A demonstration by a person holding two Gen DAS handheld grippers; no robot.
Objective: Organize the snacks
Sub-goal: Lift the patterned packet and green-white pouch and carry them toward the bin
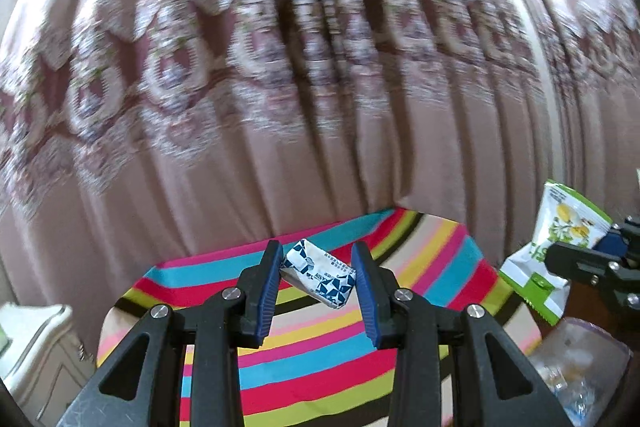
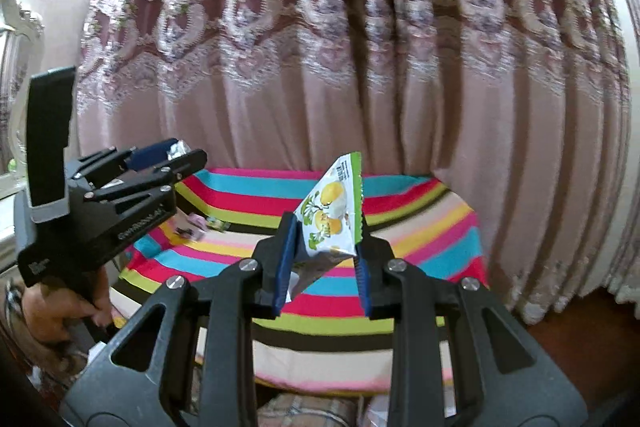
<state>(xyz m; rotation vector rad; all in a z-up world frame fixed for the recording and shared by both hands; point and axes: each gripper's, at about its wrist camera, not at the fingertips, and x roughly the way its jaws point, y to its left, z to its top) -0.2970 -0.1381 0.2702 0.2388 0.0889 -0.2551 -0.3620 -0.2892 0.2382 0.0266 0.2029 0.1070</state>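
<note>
My left gripper [image 1: 317, 255] is shut on a small blue-and-white wrapped snack [image 1: 320, 277], held in the air above the striped tablecloth [image 1: 440, 259]. In the right wrist view the left gripper [image 2: 176, 155] shows at the left with a bit of the wrapper [image 2: 179, 148] between its blue pads, and a hand [image 2: 52, 307] holds it. My right gripper [image 2: 326, 227] is shut on a green-and-white lemon snack packet [image 2: 332, 215], whose top points upward above the striped tablecloth [image 2: 420, 219]. The left wrist view catches the right gripper [image 1: 592, 259] and its packet [image 1: 560, 239] at the right edge.
A pink patterned curtain [image 2: 360, 67] hangs right behind the table. Two small wrapped snacks, one pink [image 2: 195, 223] and one green [image 2: 219, 225], lie on the cloth at the left. A clear plastic bag [image 1: 580, 367] sits low at the right, and a white cabinet [image 1: 36, 339] low at the left.
</note>
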